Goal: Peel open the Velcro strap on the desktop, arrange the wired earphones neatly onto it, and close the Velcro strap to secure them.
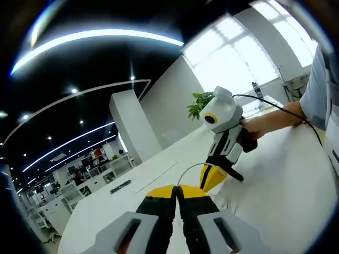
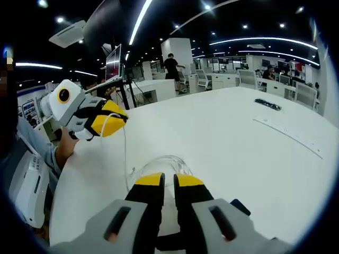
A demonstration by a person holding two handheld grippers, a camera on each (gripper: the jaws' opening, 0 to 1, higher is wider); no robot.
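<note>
The white earphone wire hangs from my left gripper, which is raised at the upper left, shut on it. The wire drops to a loose coil on the white desk. My right gripper has its yellow jaws together right behind that coil; whether any wire is pinched is hidden. In the left gripper view, my left gripper is shut and the wire arcs from it towards the right gripper, whose tips point down at the desk. A dark shape lies under my right gripper; it may be the strap.
The white desk stretches far ahead, with a small black object and a long ruler-like strip at its far side. A person's hand holds the right gripper. A green plant stands at the desk's end.
</note>
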